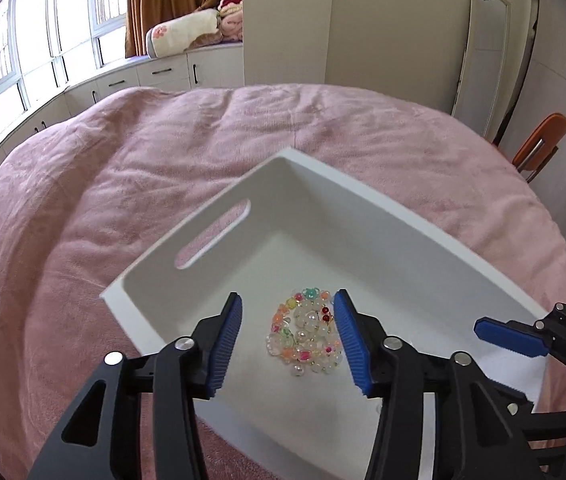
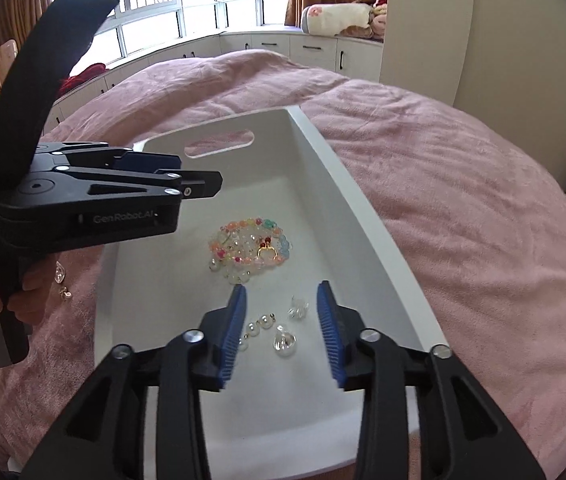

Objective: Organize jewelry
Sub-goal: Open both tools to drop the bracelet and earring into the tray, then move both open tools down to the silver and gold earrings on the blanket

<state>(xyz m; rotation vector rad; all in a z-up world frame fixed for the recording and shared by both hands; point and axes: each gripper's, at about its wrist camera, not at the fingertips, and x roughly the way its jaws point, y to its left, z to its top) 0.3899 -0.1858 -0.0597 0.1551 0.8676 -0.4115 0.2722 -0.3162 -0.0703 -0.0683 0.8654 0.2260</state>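
A smooth, matt white tray (image 2: pixel 367 216) is seen on a soft, fuzzy pink blanket (image 2: pixel 463 208). Glossy translucent plastic beads (image 2: pixel 249 250) and clear glassy pendants (image 2: pixel 285 346) are seen in the tray. Ribbed blue pads (image 2: pixel 329 334) are carried on matt black plastic.

Left claw (image 1: pixel 287 334) and right claw (image 2: pixel 281 326) angled downward, jaws parted, empty
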